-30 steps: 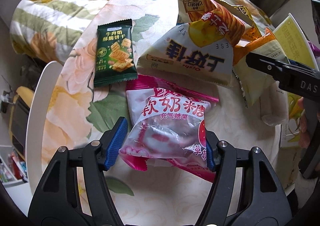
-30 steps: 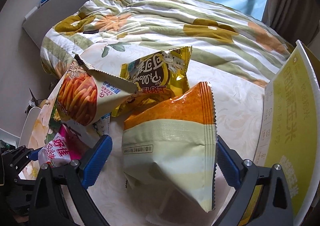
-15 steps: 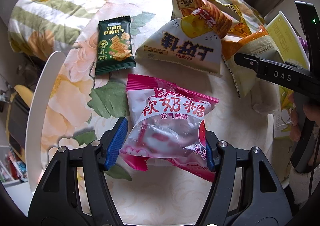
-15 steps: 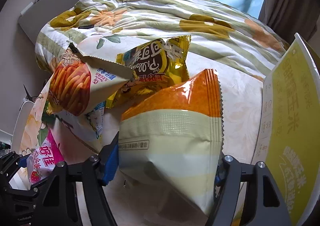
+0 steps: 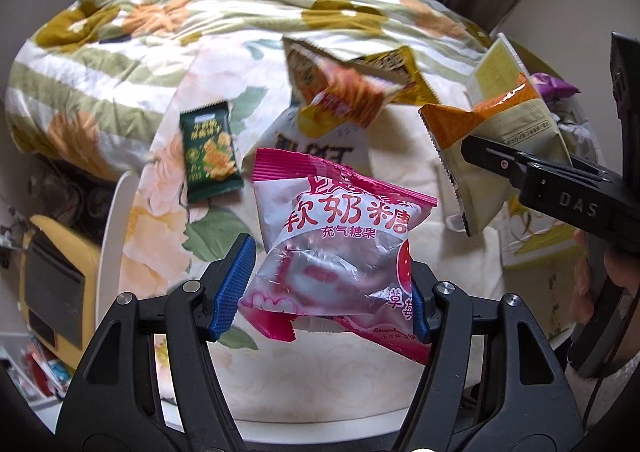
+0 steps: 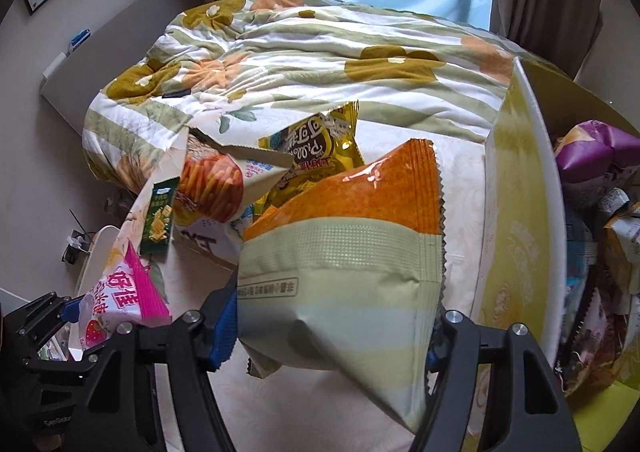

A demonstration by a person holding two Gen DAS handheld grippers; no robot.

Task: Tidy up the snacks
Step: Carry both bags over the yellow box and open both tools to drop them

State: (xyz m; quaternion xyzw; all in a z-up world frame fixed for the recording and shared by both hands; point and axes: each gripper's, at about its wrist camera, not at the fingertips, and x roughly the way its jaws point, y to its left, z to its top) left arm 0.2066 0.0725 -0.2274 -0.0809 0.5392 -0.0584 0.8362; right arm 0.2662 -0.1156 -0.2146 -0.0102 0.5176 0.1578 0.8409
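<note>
Bed: quilt (image 6: 320, 51) with green stripes and orange and olive flowers, filling 12 o'clock of both views.
Desk: cream floral cloth (image 5: 328, 372) carries the loose snacks; white rim at 9 o'clock in the left view.
Box: yellow carton (image 6: 516, 236) at 3 o'clock in the right view, open, with mixed packets inside, a purple bag (image 6: 592, 149) uppermost.
Right hand-held gripper (image 6: 332, 336): blue pads pinching the lower part of the orange-and-beige bag (image 6: 344, 252); bag lifted off the cloth, orange end up, just beside the carton wall.
Left hand-held gripper (image 5: 324, 292): pads pressed on both sides of the pink candy bag (image 5: 332, 236), red Chinese print facing the camera; bag held above the cloth.
Stick-snack bag (image 6: 216, 183): at 10 o'clock from the right pads, lying on a white bag (image 5: 320, 139); touching.
Gold bag (image 6: 316, 155): behind the stick-snack bag, partly covered by it, at 12 o'clock in the right view.
Green biscuit packet (image 5: 210, 155): flat on the cloth at 10 o'clock in the left view, apart from the pile.
</note>
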